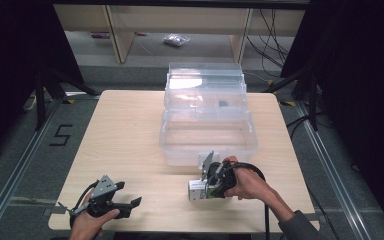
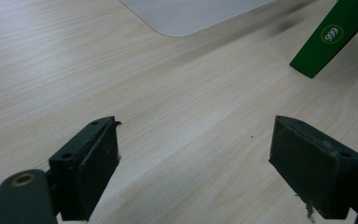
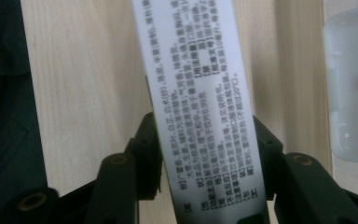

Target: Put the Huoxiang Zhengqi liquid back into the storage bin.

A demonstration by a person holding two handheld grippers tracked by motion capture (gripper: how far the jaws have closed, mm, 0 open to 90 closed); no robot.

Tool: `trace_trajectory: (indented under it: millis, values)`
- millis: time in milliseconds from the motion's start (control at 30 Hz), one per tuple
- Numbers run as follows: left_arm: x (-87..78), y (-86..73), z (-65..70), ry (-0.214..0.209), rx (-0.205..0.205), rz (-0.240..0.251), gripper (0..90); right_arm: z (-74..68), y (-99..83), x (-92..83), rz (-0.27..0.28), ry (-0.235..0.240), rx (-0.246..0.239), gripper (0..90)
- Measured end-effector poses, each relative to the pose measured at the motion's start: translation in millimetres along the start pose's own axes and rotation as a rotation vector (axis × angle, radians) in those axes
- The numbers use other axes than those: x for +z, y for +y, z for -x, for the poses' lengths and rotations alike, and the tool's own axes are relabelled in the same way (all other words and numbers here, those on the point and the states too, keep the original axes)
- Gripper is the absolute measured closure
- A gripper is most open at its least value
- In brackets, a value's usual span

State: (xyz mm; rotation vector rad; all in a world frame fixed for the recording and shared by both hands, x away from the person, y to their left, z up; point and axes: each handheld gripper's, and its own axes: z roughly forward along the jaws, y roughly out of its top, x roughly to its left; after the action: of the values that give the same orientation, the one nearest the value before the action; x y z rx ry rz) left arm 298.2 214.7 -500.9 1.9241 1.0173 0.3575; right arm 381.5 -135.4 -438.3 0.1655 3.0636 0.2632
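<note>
Black tongs (image 1: pixel 130 195) (screw holes visible), grey sleeve (image 1: pixel 300 227)

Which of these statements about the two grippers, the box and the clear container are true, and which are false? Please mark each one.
1. The right gripper is shut on a box with printed text. True.
2. The left gripper holds a green object. False: its jaws stand open over the bare wooden table with nothing between them; a green object lies farther off.
3. The clear plastic container stands on the far half of the table. True.
4. The box is already inside the container. False: it is held over the table in front of the container.
5. The left gripper is near the table's front left corner. True.
</note>
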Motion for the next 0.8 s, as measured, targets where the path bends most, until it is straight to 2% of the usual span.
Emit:
trace_trajectory:
  millis: [100,200,233,267,300,333,433,467,533,567,600,700,800]
  values:
    - [0.2,0.0,0.1,0.0,0.0,-0.001,14.9,-2.6,2.3,-1.4,-0.017,0.001,0.0,63.6]
    - [-0.4,0.1,-0.4,0.001,0.005,-0.005,14.9,-2.0,3.4,-1.0,-0.018,-0.002,-0.033,64.4]
    - [0.3,-0.3,-0.4,-0.001,0.002,0.007,14.9,0.5,3.7,-0.1,-0.004,0.002,-0.07,64.5]
    - [0.3,-0.4,-0.5,-0.001,0.002,0.006,14.9,-2.0,4.0,-1.8,-0.02,0.005,-0.023,64.6]
    - [0.3,-0.3,-0.7,-0.003,0.002,0.003,14.9,-1.8,3.9,-1.9,-0.021,0.005,-0.018,64.7]
    - [0.3,-0.4,-0.3,0.001,0.0,0.006,14.9,0.6,2.9,-1.0,-0.014,-0.005,-0.045,64.7]
    - [0.0,0.0,0.2,0.0,-0.001,0.0,14.9,-0.2,2.2,-2.9,-0.027,0.002,-0.026,64.8]
    - [0.1,0.0,0.2,0.0,-0.001,0.0,14.9,-2.1,2.7,-4.8,-0.041,0.008,0.0,64.8]
    - [0.0,0.0,0.2,0.0,0.0,0.0,14.9,1.0,1.9,-5.4,-0.022,0.004,-0.048,64.9]
    - [0.0,0.0,0.3,0.0,-0.001,0.001,14.9,-2.4,2.3,-8.4,-0.036,0.018,0.008,64.9]
    - [0.0,0.1,0.2,0.001,0.0,0.0,14.9,1.3,2.2,-8.5,-0.02,0.018,-0.047,64.9]
    - [0.0,0.0,0.2,0.0,0.0,0.0,14.9,0.6,2.1,-13.1,-0.022,0.003,-0.026,64.9]
    - [0.4,-0.2,0.2,-0.001,-0.001,0.008,14.9,3.5,2.5,-16.1,-0.015,0.011,-0.05,64.9]
